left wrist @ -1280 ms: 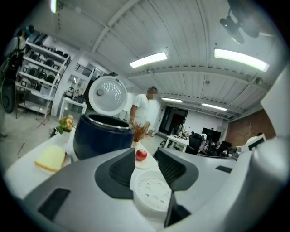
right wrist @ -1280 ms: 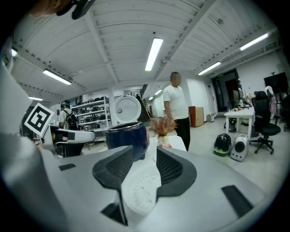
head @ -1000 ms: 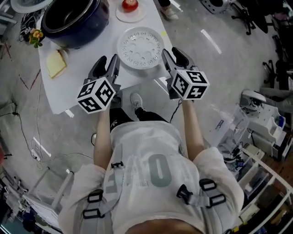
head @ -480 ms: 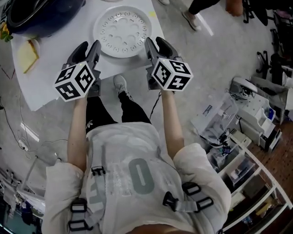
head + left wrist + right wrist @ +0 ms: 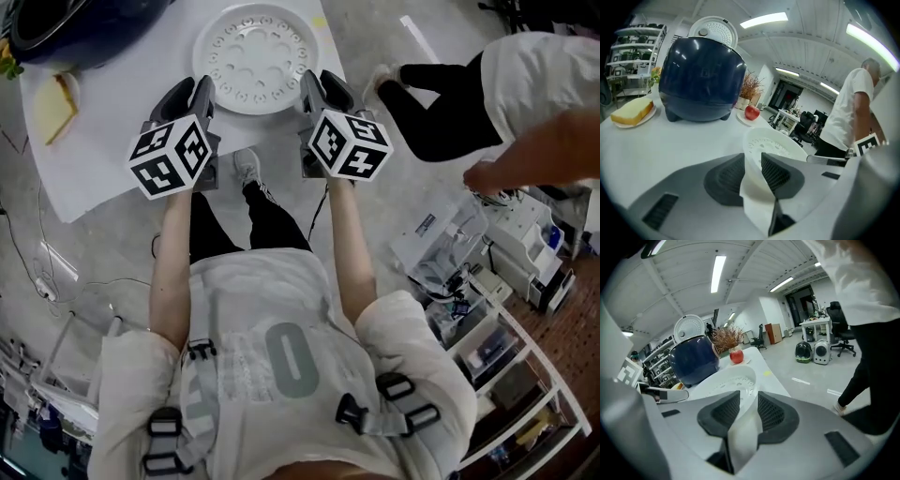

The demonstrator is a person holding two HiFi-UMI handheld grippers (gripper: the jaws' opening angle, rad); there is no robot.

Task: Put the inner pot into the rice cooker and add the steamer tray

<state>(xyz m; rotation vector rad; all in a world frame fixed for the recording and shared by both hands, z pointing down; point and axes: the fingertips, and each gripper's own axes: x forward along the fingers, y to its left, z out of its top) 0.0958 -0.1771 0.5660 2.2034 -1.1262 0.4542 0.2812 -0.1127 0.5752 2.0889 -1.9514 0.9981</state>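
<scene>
2 jobs looked unfinished. At far left the rice cooker (image 5: 84,23) stood open, its pot unseen. The left gripper (image 5: 192,92) fingers were closing on the steamer tray (image 5: 253,47) rim, the tray flat on the counter (image 5: 103,150), while the right gripper (image 5: 322,86) fingers closed on the opposite rim.

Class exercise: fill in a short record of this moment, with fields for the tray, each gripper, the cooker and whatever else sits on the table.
Steamer tray: white, perforated, lying on the table near its front edge
Left gripper: jaws closing on the tray's rim, which fills the gap between the pads
Right gripper: jaws closing on the opposite side of the rim, in the same way
Rice cooker: dark blue, lid raised, behind the tray
Also on the table: apple, slice of bread
</scene>
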